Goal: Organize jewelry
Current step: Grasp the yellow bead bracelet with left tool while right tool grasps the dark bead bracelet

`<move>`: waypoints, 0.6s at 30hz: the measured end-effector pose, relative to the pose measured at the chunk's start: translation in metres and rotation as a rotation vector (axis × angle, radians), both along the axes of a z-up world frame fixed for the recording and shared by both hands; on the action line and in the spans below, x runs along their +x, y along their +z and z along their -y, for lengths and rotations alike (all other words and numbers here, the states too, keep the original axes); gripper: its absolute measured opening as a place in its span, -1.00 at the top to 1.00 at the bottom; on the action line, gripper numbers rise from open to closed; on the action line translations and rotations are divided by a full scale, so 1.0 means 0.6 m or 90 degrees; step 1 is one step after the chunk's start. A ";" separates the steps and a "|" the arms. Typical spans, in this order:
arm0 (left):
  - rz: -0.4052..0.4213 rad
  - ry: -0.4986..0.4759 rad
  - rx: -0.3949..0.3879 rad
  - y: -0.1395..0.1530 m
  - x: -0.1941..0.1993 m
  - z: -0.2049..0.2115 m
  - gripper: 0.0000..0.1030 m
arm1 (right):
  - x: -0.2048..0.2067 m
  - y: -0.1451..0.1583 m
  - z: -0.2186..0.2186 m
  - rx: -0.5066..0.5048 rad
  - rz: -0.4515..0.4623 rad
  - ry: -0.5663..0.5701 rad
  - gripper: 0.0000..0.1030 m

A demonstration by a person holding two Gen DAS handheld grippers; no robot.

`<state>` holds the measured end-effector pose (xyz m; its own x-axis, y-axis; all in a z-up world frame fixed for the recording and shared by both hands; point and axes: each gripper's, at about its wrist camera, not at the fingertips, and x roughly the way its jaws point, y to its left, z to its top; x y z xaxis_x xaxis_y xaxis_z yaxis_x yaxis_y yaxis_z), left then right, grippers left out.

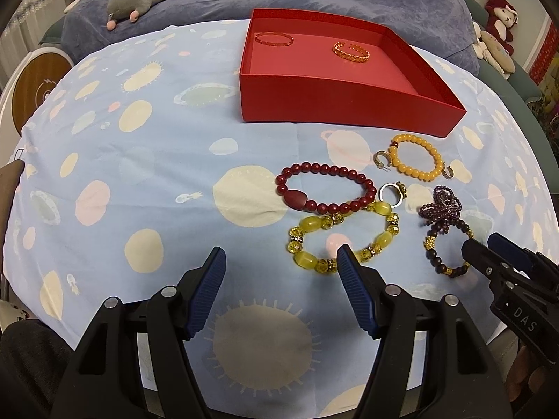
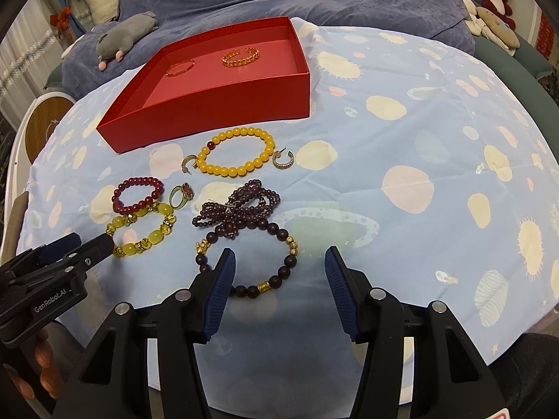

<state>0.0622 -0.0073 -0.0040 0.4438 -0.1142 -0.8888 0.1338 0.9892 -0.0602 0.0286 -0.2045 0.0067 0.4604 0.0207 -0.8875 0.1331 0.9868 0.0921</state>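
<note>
Jewellery is lying loose on a pale blue planet-print cloth (image 1: 139,160) over the worktop, below the open red cardboard box (image 1: 349,104) in the upper middle of the left view. Two gold-coloured bangles, a thin plain one (image 1: 274,39) and a chain-patterned cuff (image 1: 351,52), are already resting on the box floor, well apart. The sorting looks early on, with most pieces waiting outside.

The right gripper (image 2: 277,279) is hovering released, jaws wide, straddling the near arc of the dark brown wooden bead bracelet with gold spacers (image 2: 248,262) at lower centre of the right view. That bracelet is lying flat, its ring slightly longer up-and-down the frame, its upper arc touching the purple beaded bow-shaped piece (image 2: 237,209). The left gripper (image 1: 281,272) is also hanging released, its right finger overlapping the translucent yellow stone bracelet (image 1: 344,235), whose long axis is running left to right.

The step in hand appears to be picking the brown bracelet; the next move likely calls for lowering, pinching one arc of beads and lifting without dragging the purple piece along.
</note>
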 end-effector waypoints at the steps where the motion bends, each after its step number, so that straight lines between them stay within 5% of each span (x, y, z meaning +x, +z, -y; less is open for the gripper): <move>1: -0.002 0.000 0.000 -0.002 0.002 0.000 -0.22 | 0.002 -0.004 0.000 0.000 -0.005 0.002 0.15; 10: -0.005 0.004 -0.001 -0.009 0.007 0.000 -0.22 | 0.003 -0.014 -0.005 -0.019 -0.006 0.013 0.35; 18: 0.000 -0.004 0.014 -0.015 0.012 0.010 -0.18 | 0.002 -0.013 0.009 -0.005 -0.015 0.000 0.79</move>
